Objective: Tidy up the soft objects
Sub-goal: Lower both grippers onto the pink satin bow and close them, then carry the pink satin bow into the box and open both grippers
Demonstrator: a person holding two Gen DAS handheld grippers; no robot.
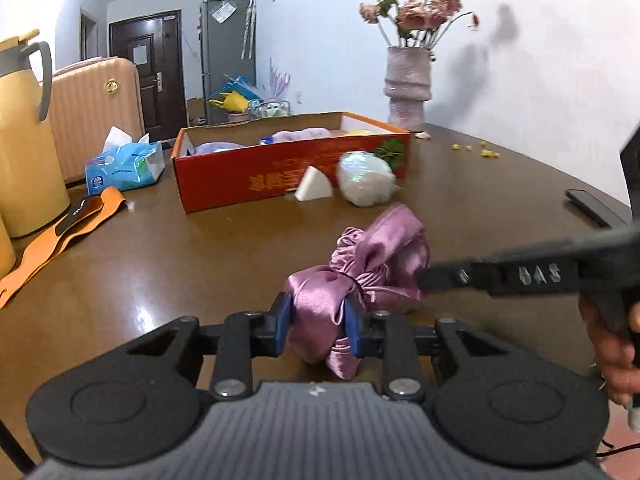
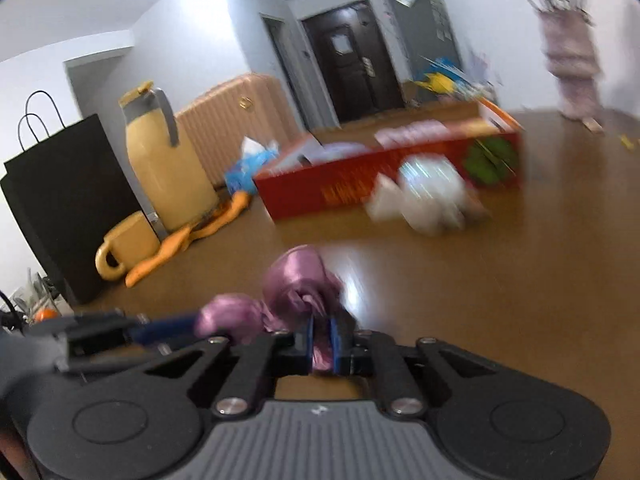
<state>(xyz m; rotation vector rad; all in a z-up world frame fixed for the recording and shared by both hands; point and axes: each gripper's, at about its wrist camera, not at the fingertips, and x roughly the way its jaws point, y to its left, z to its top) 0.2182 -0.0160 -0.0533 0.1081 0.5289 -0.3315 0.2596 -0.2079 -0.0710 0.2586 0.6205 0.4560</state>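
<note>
**Both grippers on the satin bundle**

Brown table (image 1: 160, 264) first: red cardboard box (image 1: 280, 176) sits at the back. In front of the box, the pink satin bundle (image 1: 360, 276), pinched narrow by left gripper (image 1: 318, 322) and right gripper (image 2: 321, 342).

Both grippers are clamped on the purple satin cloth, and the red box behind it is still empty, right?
Not quite. Both grippers, left gripper and right gripper, do clamp the purple satin cloth, but the red box isn't empty: the left wrist view shows pale soft items already inside it.
</note>
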